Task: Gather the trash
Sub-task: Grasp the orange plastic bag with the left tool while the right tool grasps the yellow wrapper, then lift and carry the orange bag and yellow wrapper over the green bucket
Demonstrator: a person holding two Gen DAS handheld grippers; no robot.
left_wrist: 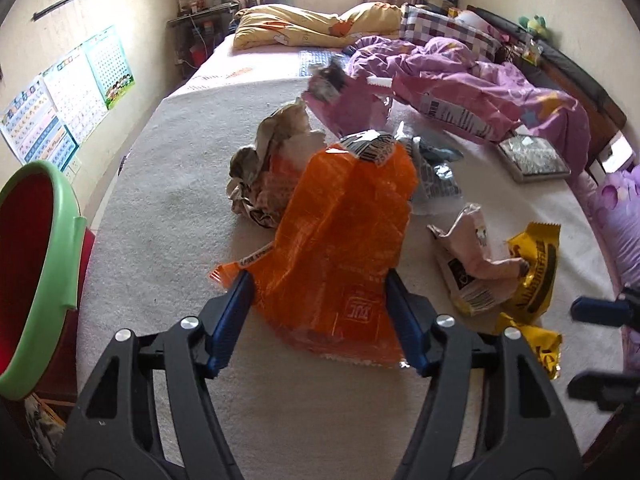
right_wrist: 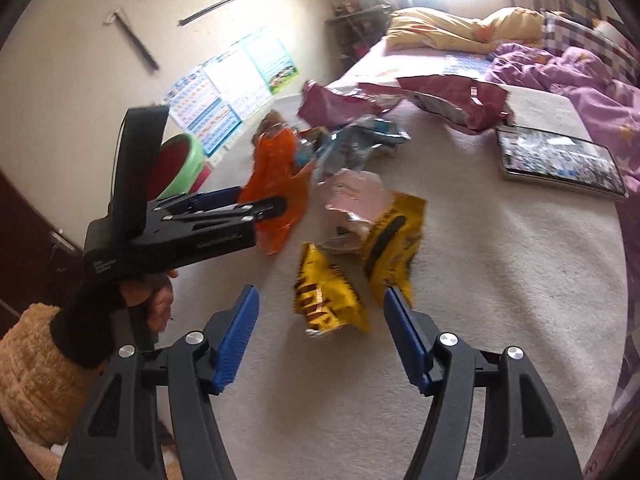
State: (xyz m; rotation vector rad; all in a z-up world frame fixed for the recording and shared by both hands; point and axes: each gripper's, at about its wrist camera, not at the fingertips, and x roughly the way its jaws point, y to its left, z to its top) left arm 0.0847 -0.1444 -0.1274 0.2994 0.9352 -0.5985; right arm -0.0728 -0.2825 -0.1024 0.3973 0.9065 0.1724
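Nearest the left wrist camera, the left gripper (left_wrist: 320, 312) has its blue ribbed pads set on either side of a crumpled orange plastic snack bag (left_wrist: 344, 240). The bag's lower edges meet both pads, so the jaws look clenched on it, and the bag stands up between them above the cream blanket (left_wrist: 168, 208) covering the bed.

From the right wrist view, the right gripper (right_wrist: 320, 320) hangs with its jaws released over a small yellow foil wrapper (right_wrist: 326, 292). The wrapper lies between the pads but touches neither. Just beyond it sits a larger yellow bag with a black stripe (right_wrist: 394, 236), and a pale pink crumpled wrapper (right_wrist: 352, 196) rests against it.

Farther out on the blanket lie a crumpled brown-and-white paper wad (left_wrist: 264, 168), a silver-blue foil packet (right_wrist: 360, 140) and a torn magenta bag (right_wrist: 452, 100). A framed picture (right_wrist: 560, 164) lies flat toward the right, near the rumpled purple quilt (left_wrist: 480, 72).

A red bin with a green rim (left_wrist: 36, 272) stands off the bed's left edge. In the right wrist view, a hand (right_wrist: 152, 296) in a black cuff grips the left tool's handle.
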